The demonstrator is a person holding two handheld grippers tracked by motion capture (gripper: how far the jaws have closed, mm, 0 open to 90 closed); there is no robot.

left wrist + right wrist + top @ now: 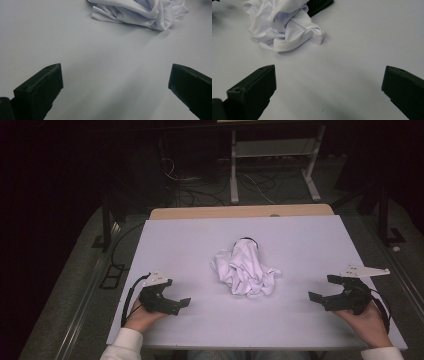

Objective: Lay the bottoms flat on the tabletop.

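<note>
White cloth (245, 267) crumpled mid-table — soft, light, will sag and slide when lifted. Best hold: the hemmed edge (287, 45) facing the near edge. Left gripper (172, 303) and right gripper (325, 290) rest near that edge, fingers spread wide, empty.

No text, label, brand, number or sign can be read anywhere, neither on the crumpled white cloth (245, 268) nor on the white table (190, 245).
</note>
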